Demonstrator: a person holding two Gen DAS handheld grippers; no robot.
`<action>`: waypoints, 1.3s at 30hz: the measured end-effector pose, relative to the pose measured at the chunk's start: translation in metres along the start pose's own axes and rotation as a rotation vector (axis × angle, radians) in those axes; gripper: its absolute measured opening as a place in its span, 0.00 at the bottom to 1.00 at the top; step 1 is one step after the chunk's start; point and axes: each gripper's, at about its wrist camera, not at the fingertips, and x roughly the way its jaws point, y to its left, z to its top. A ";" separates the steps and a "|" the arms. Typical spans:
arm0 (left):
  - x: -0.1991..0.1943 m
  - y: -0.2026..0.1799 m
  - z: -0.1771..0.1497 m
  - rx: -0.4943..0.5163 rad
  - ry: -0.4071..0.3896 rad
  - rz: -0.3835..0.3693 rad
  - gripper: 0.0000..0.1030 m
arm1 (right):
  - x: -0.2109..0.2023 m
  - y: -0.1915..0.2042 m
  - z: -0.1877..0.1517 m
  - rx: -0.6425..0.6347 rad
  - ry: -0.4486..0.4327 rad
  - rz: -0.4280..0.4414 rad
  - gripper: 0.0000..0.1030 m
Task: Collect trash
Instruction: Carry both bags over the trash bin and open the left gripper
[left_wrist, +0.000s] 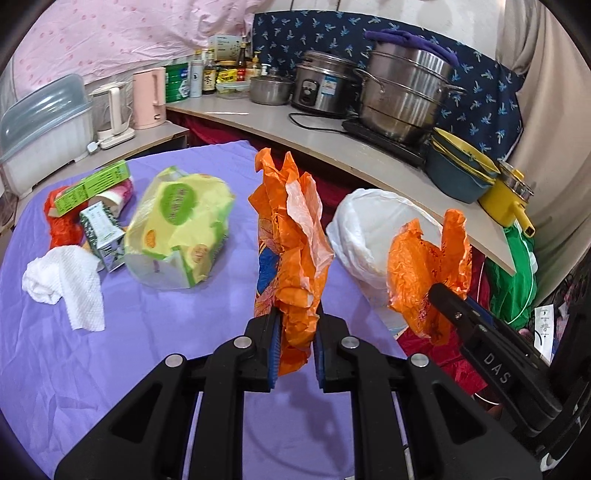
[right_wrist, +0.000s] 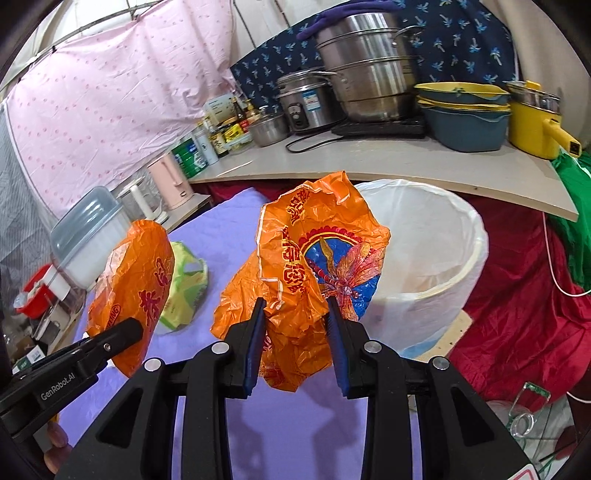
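I hold 2 crumpled pieces of orange plastic, 1 in each gripper, both lifted clear of the purple cloth (left_wrist: 147, 350) that covers the table.

My left gripper (left_wrist: 295, 332) is clamped on the left orange bag (left_wrist: 291, 236): the blue pads pinch its lower part, a tail hangs down between the fingers, and the rest stands up above them, showing a bit of blue print. From the right wrist view this same piece (right_wrist: 140, 280) shows at the left, with red characters on it.

My right gripper (right_wrist: 295, 325) is clamped on the right orange bag (right_wrist: 317, 258), which has a blue roundel with a dragonfly printed on it. The plastic bulges up over the finger pads and droops below them. In the left wrist view I see it (left_wrist: 424, 266) at the right, pinched at the black fingertips.

The white-lined bin (right_wrist: 461, 251) stands just behind the right bag, at the table's far right edge, its mouth open.

On the cloth lie more trash: a yellow-green tissue pack (left_wrist: 177, 229), a white paper towel (left_wrist: 66, 280), a green box (left_wrist: 92, 188) and a small green-and-white carton (left_wrist: 103, 229) beside a red wrapper (left_wrist: 62, 229).

Behind runs a counter (left_wrist: 295, 129) with a steel steamer pot (left_wrist: 406, 92) and a rice cooker (left_wrist: 321, 88).
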 end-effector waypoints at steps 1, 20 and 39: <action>0.003 -0.006 0.001 0.008 0.004 -0.002 0.14 | -0.001 -0.006 0.002 0.006 -0.003 -0.006 0.29; 0.070 -0.102 0.030 0.199 0.068 -0.071 0.16 | 0.002 -0.103 0.043 0.093 -0.057 -0.116 0.30; 0.154 -0.152 0.056 0.258 0.120 -0.083 0.47 | 0.028 -0.133 0.057 0.103 -0.049 -0.167 0.30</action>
